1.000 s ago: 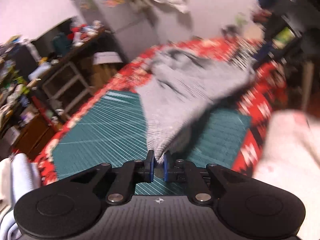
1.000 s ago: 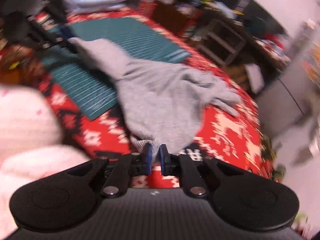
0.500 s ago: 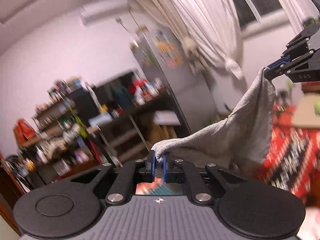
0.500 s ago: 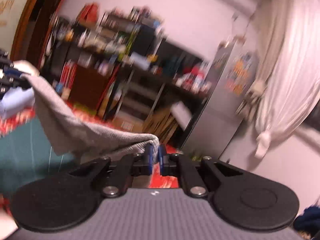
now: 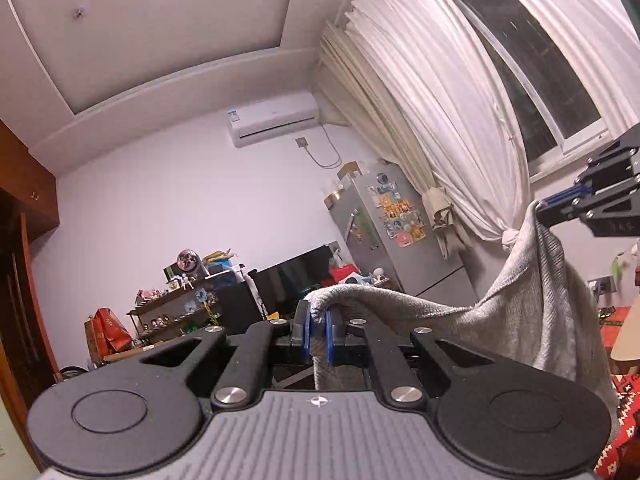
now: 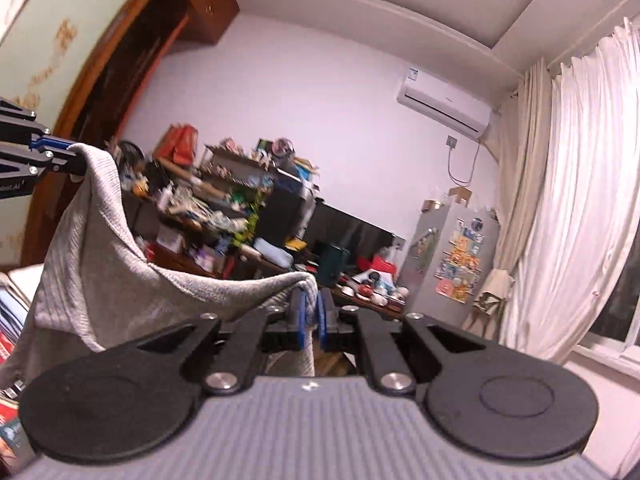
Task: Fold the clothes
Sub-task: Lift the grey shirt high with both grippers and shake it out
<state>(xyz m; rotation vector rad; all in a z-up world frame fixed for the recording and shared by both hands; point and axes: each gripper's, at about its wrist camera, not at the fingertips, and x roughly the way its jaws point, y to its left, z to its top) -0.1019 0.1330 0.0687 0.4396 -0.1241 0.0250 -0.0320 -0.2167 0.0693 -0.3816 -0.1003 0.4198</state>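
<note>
A grey knitted garment (image 5: pixel 532 312) hangs in the air, stretched between both grippers. My left gripper (image 5: pixel 318 330) is shut on one corner of it, the cloth bunched between the blue pads. My right gripper (image 5: pixel 546 205) shows at the right edge of the left wrist view, clamped on the other corner, slightly higher. In the right wrist view my right gripper (image 6: pixel 310 320) is shut on the grey garment (image 6: pixel 92 256), and my left gripper (image 6: pixel 66 156) pinches the far corner at the left edge. The cloth sags between them and its lower part drops out of sight.
Cluttered shelves (image 6: pixel 224 208) and a dark television (image 5: pixel 296 280) stand along the far wall. A grey fridge (image 5: pixel 400 236) with magnets sits beside white curtains (image 5: pixel 440 100). A strip of red patterned bedspread (image 5: pixel 624 432) shows low at the right.
Both grippers have risen high off the bed with the garment and tilted up to level. The garment left the green mat and now hangs between them.
</note>
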